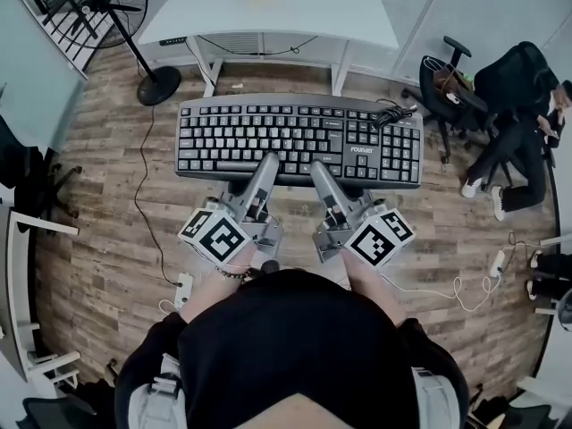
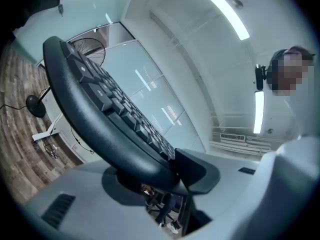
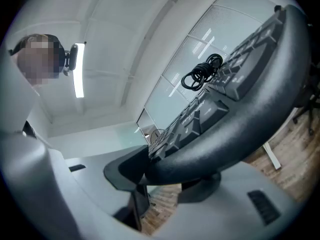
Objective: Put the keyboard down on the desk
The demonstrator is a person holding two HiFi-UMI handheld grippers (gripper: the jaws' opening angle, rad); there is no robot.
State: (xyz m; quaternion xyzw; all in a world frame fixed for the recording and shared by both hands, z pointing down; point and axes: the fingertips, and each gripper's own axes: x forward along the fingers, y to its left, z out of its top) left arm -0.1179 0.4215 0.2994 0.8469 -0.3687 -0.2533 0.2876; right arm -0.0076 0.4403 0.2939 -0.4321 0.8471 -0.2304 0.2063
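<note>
Black plastic keyboard (image 1: 299,139) is held in the air by its front edge, clamped in left tool (image 1: 266,166) and right tool (image 1: 320,172), short of white desk (image 1: 286,12); judged stiff, light, slippery

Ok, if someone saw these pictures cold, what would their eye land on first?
The black keyboard, held in mid-air over the wooden floor, its near edge clamped in the jaws of the left gripper and right gripper. Beyond it stands a white desk, with a floor fan at upper left and a person seated at far right.
</note>
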